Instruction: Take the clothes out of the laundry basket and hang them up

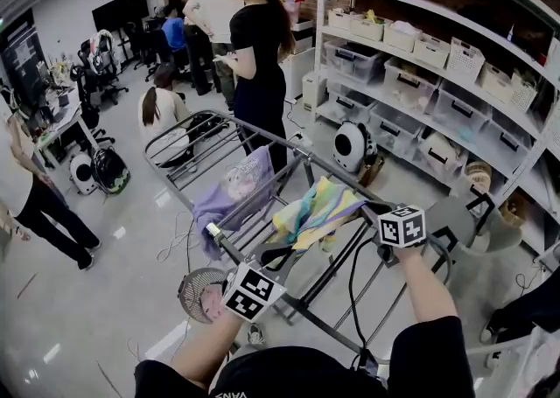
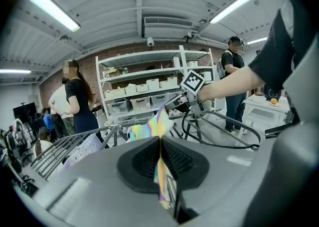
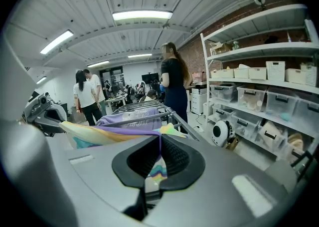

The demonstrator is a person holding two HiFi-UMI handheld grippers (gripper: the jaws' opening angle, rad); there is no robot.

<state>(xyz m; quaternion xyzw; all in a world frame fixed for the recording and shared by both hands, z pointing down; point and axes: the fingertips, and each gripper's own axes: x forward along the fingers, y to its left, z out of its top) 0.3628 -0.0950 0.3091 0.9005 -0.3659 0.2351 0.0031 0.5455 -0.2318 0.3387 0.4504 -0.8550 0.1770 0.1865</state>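
A striped yellow, teal and purple garment is stretched between my two grippers over the near rails of the grey drying rack. My left gripper is shut on one edge, and the cloth runs out from between its closed pads. My right gripper is shut on the other edge, the cloth leading off to the left. A lilac garment hangs on the rack just beyond. In the left gripper view the right gripper shows across the rack.
A person in black stands at the rack's far end, with more people to the left. Shelves with bins line the right side. A round mesh basket sits on the floor by my left arm. A black cable hangs from the right gripper.
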